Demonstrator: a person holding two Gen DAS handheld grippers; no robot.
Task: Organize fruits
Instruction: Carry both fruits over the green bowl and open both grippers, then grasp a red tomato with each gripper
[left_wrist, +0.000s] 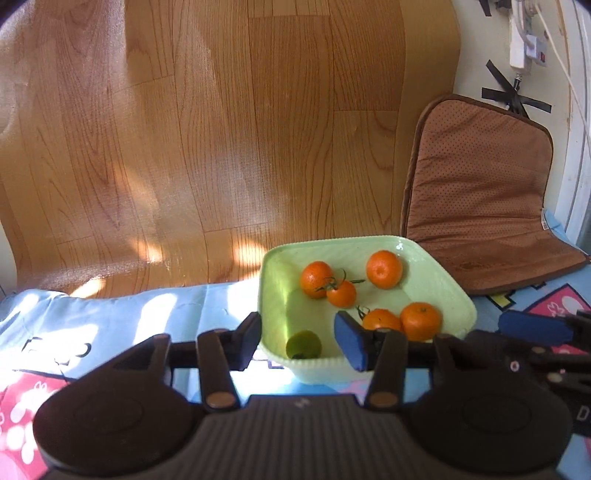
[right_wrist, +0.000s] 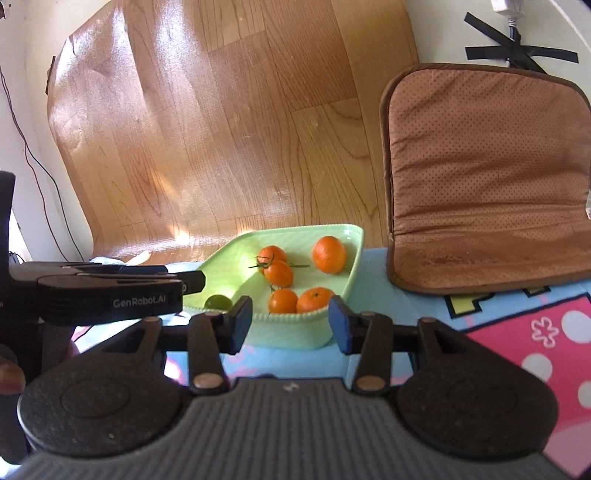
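Cushion (right_wrist: 484, 177) lies just beyond bowl (right_wrist: 288, 332), both tools (left_wrist: 299, 341) (right_wrist: 290, 323) agape.

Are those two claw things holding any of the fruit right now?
No. The left gripper and the right gripper are both open and empty. The fruit all lies loose in the green bowl, including the green fruit.
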